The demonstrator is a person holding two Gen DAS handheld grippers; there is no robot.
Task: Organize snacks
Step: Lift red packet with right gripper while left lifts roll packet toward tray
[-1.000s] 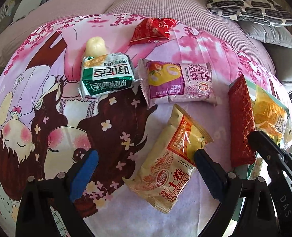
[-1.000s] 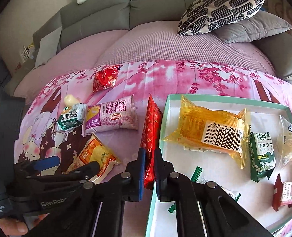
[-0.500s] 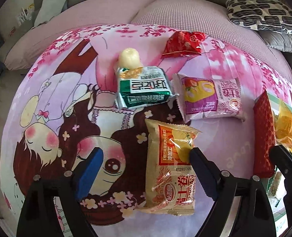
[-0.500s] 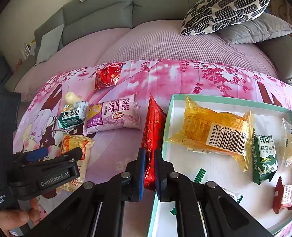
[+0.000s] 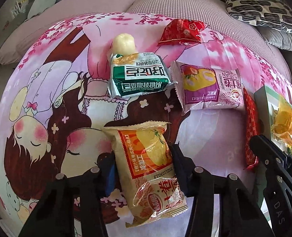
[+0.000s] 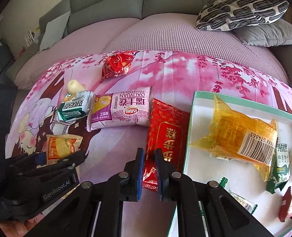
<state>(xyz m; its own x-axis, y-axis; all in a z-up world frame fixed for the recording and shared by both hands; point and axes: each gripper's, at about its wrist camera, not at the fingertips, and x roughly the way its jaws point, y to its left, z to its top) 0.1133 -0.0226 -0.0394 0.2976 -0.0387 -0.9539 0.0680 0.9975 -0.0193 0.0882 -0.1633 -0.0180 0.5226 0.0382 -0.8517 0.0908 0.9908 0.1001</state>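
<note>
My left gripper is shut on a tan-and-orange snack pack, its fingers pressing both sides; the pack also shows in the right wrist view. My right gripper is nearly shut with a thin gap, its tips at the lower edge of a flat red packet beside the teal-rimmed white box. Whether it grips the packet I cannot tell. On the pink cartoon cloth lie a green-and-white pack, a purple roll pack, a red candy bag and a cream sweet.
The box holds a yellow wrapped cake, a green biscuit pack and several small packets. A patterned pillow and grey cushions lie on the sofa behind. The cloth ends at the left edge.
My left gripper has closed from wide open onto the tan-and-orange pack. The right gripper has moved nearer to the red packet, which now lies flatter, and its jaws stand slightly wider.
</note>
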